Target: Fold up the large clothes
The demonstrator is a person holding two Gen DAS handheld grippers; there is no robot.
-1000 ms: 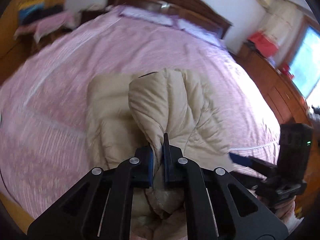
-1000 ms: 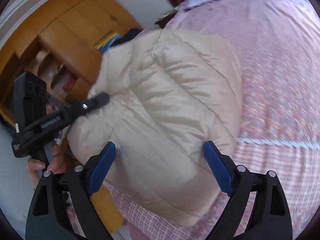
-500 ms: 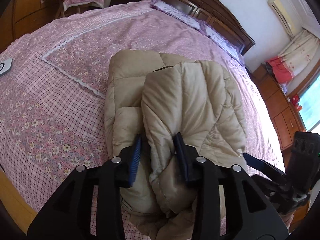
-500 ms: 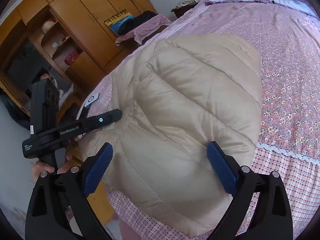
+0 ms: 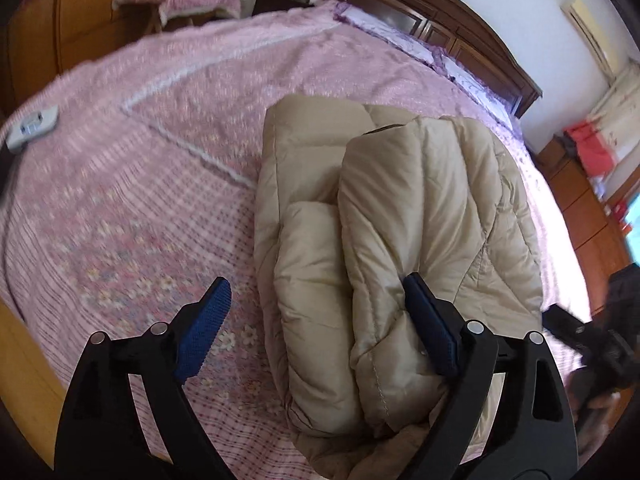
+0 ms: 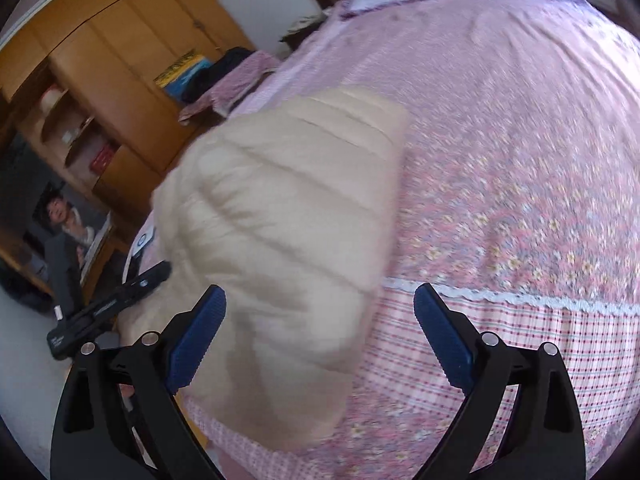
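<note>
A beige quilted down jacket [image 5: 400, 240] lies folded in layers near the front edge of the pink bed [image 5: 160, 184]. My left gripper [image 5: 320, 324] hangs over its near end, jaws opening wide. The jacket's folded edge sits between the pads; the right pad [image 5: 430, 328] rests against the fabric, while the left pad [image 5: 204, 320] is off it, over the bedspread. In the right wrist view the jacket [image 6: 288, 248] is blurred, and my right gripper [image 6: 320, 336] stands open above its right edge without gripping. The left gripper's body [image 6: 108, 308] shows at the jacket's left.
Wooden wardrobes and shelves [image 6: 100, 92] stand left of the bed, and a headboard [image 5: 432, 28] with pillows lies at the far end. A small white device [image 5: 32, 126] rests on the bedspread at the left. The right hand's gripper body [image 5: 588, 344] is at the right edge.
My left gripper, shut on the jacket's fold a second ago, has opened wide and let go; the fold now lies flat. The right gripper's view has slid right across the jacket.
</note>
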